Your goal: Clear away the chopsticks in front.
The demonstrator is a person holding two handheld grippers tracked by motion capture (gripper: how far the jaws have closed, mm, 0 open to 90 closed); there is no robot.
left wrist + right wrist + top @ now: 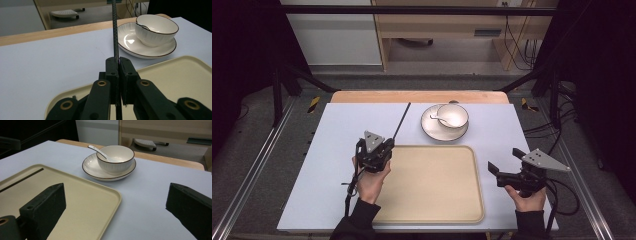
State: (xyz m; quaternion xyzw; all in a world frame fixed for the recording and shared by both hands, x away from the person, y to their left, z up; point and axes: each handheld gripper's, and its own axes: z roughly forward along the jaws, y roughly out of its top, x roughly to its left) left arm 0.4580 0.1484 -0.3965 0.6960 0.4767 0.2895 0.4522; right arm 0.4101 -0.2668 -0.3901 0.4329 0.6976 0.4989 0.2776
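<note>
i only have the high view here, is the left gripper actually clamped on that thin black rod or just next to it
Observer: Clamped. In the left gripper view the left gripper has its fingers pressed together on the rod.
Operator: where does the rod point
Observer: Up and away past the plate's left edge, toward the far side of the table.
Operator: anything in the bowl
Observer: A white spoon leans in the bowl, its handle sticking out over the rim.
Operator: right gripper holding anything
Observer: No. The right gripper is wide open, with bare table and the tray corner between its fingers.
</note>
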